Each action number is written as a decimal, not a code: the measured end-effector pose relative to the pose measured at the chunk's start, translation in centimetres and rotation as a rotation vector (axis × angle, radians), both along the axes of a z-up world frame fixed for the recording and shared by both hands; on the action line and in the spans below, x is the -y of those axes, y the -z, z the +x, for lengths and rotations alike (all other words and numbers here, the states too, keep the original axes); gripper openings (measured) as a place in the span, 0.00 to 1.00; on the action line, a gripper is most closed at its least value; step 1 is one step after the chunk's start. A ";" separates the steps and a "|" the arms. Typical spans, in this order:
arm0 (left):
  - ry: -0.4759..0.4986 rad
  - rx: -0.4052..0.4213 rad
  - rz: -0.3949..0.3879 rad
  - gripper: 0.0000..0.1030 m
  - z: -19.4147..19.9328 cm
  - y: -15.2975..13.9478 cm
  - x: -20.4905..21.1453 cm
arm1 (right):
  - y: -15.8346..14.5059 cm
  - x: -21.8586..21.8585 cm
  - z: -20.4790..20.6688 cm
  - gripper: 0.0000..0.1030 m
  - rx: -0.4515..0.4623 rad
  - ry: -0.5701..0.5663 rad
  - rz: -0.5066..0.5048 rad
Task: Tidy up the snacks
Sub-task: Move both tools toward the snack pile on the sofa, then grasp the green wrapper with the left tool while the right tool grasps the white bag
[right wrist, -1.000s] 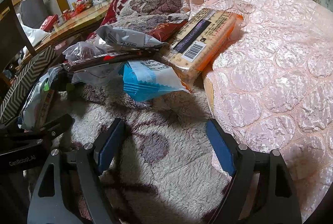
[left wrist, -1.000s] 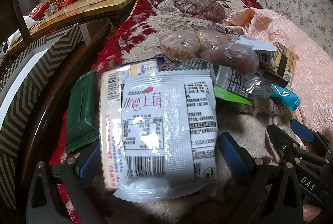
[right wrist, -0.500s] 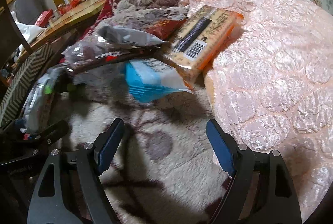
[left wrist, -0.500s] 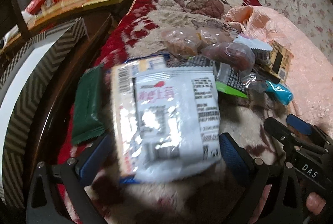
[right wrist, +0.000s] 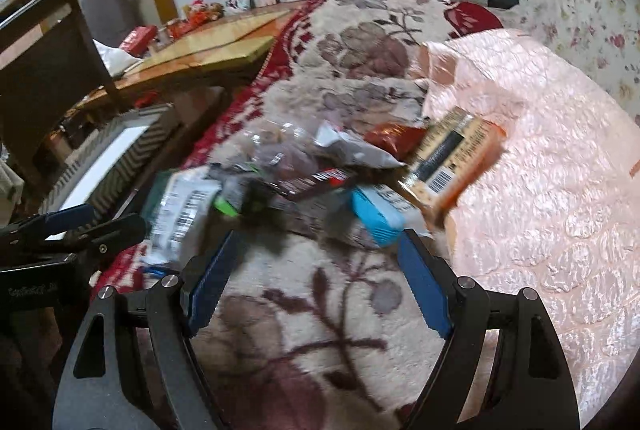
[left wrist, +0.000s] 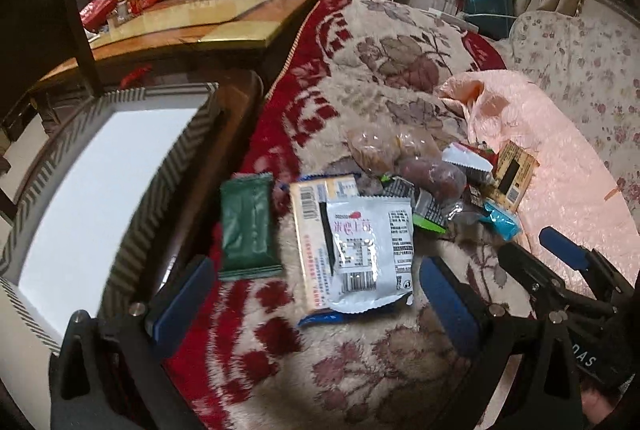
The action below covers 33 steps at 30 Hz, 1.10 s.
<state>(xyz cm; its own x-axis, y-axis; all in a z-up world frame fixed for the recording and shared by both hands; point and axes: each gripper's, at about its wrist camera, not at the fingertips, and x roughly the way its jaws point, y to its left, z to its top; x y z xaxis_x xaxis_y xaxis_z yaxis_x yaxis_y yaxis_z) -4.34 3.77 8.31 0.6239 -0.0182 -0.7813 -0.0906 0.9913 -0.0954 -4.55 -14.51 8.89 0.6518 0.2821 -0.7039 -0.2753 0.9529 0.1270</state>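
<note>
Snacks are lying in a loose pile on a floral fleece blanket (left wrist: pixel 360 362), just ahead of both tools. The left gripper (left wrist: pixel 316 294) is hovering wide open and empty, its blue pads flanking a silver-white packet (left wrist: pixel 370 254) that is resting on a yellow packet (left wrist: pixel 310 230). One green packet (left wrist: pixel 248 228) is sitting just left of these, near a box with a zigzag-patterned rim (left wrist: pixel 132 186) beside the blanket. The right gripper (right wrist: pixel 316 272) is likewise hanging open, holding nothing, with one blue packet (right wrist: pixel 376 216) near its right pad and one orange-edged cracker pack (right wrist: pixel 452 166) beyond, leaning onto a pink quilt (right wrist: pixel 560 190). Clear bags and dark wrappers are crowding the middle; motion blur is hiding their count.
</note>
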 end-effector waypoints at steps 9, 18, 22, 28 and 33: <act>0.001 0.019 0.000 1.00 -0.1 -0.4 -0.2 | -1.4 -0.4 -0.9 0.79 0.022 -0.030 0.013; -0.015 0.020 -0.002 1.00 -0.1 -0.2 -0.7 | -1.3 -0.9 -0.9 0.79 0.015 -0.054 0.001; -0.019 0.015 -0.004 1.00 -0.1 0.0 -0.8 | -1.2 -0.9 -0.9 0.79 0.015 -0.055 -0.001; -0.016 0.012 0.000 1.00 -0.1 0.2 -0.8 | -1.0 -1.0 -0.8 0.79 0.004 -0.055 -0.004; -0.010 0.005 -0.002 1.00 -0.1 0.5 -0.7 | -0.8 -1.1 -0.8 0.79 -0.002 -0.059 -0.008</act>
<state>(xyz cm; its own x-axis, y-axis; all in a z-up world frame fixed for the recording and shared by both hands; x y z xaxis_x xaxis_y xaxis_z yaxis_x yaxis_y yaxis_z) -4.44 4.51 7.79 0.6277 -0.0136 -0.7784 -0.0996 0.9902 -0.0977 -5.36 -13.40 9.70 0.6330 0.3140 -0.7076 -0.3307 0.9361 0.1196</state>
